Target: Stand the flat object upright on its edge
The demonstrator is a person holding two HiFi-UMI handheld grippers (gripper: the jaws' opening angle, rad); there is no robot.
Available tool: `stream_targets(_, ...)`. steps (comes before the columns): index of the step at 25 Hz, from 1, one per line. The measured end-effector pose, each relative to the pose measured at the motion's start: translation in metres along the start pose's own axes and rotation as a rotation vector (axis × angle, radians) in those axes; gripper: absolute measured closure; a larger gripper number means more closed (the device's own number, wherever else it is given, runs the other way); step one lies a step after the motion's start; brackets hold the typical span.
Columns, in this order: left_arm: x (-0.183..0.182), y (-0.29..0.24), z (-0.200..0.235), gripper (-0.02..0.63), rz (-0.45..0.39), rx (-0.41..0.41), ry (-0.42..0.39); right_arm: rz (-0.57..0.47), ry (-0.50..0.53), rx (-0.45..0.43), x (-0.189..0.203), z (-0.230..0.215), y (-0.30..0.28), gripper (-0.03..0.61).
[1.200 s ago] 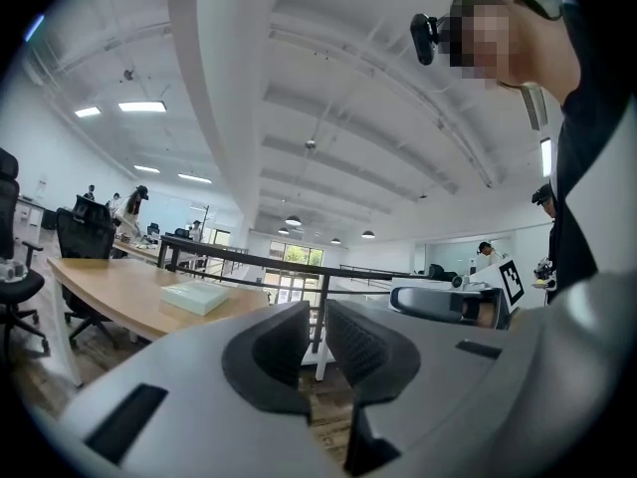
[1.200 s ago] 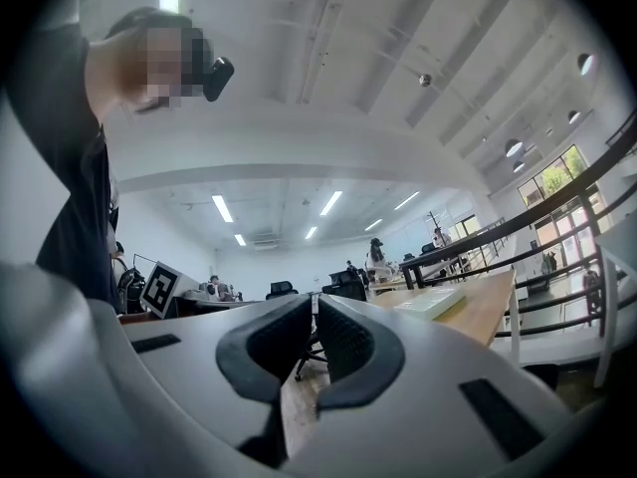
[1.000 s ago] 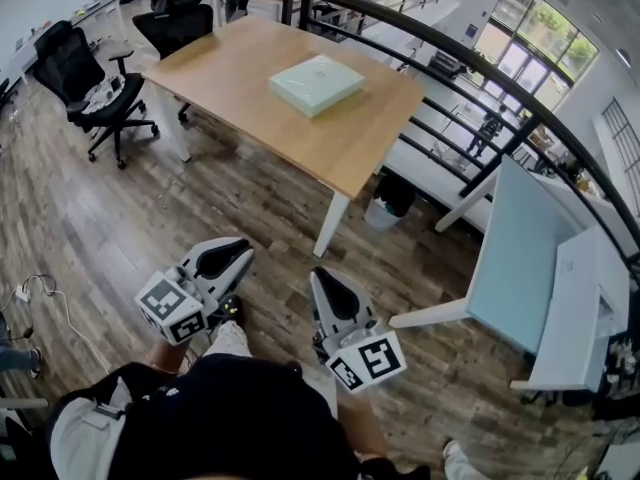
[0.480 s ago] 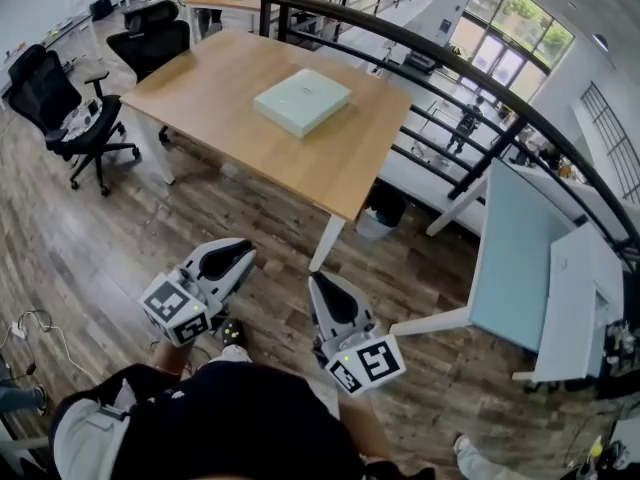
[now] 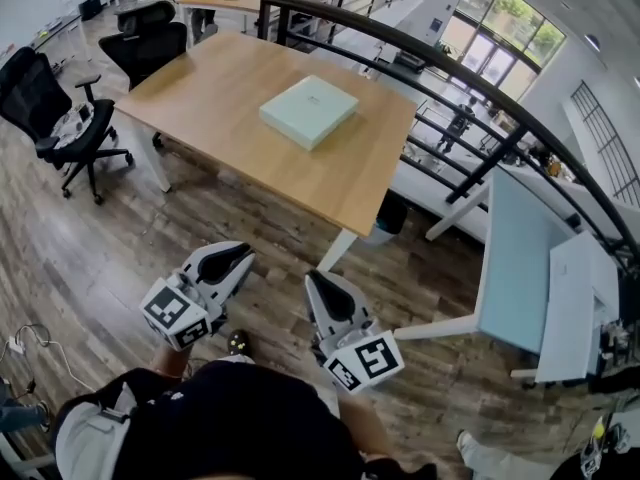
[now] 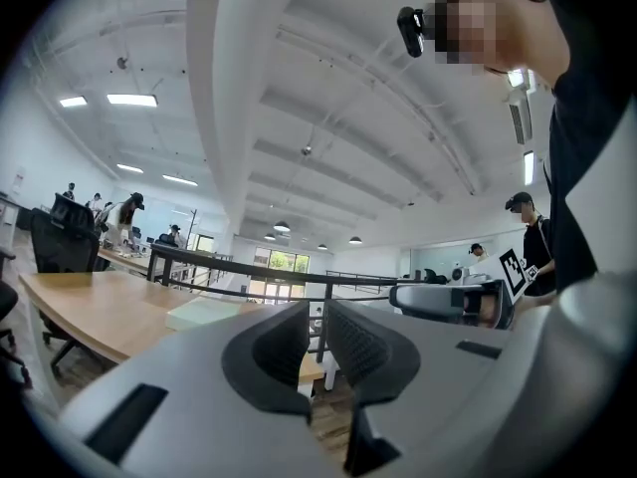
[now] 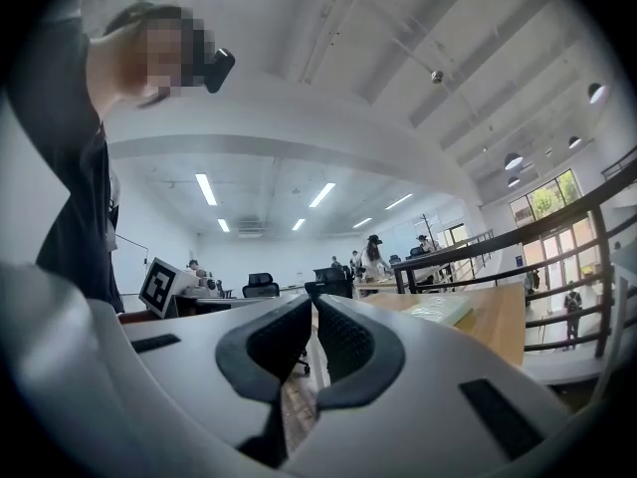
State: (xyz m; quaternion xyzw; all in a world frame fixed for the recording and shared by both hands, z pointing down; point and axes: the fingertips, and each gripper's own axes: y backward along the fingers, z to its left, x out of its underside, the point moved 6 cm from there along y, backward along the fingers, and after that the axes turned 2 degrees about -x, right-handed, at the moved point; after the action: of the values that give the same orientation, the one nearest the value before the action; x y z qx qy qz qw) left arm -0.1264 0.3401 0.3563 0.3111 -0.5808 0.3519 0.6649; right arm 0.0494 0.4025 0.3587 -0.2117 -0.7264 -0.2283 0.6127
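Two jaw pairs together, empty | left gripper (image 5: pixel 244 254), right gripper (image 5: pixel 313 279) side by side over floor (image 5: pixel 100 238) | box (image 5: pixel 309 111) flat on table (image 5: pixel 215 88), well apart from both

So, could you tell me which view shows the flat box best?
The head view: the flat box lies whole, seen from above, on the table. Both gripper views show only its thin side, edge-on.

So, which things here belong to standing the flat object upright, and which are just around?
Job: flat pale box, lying flat on wooden table; left hand-held gripper, right hand-held gripper, both shut, empty.
Just around: office chairs, black railing.
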Motion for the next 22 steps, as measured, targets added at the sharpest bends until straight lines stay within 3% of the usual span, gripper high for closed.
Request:
stream_targets(12,-0.010,0.034,0.098,0.557,0.012,0.010,0.006,-0.040,0.005,0.072,0.010,0.018,-0.086,0.546)
stream_targets(22,-0.007,0.045,0.130,0.557,-0.006,0.047,0.048,-0.008,0.048,0.128,0.002,0.030,-0.109,0.546)
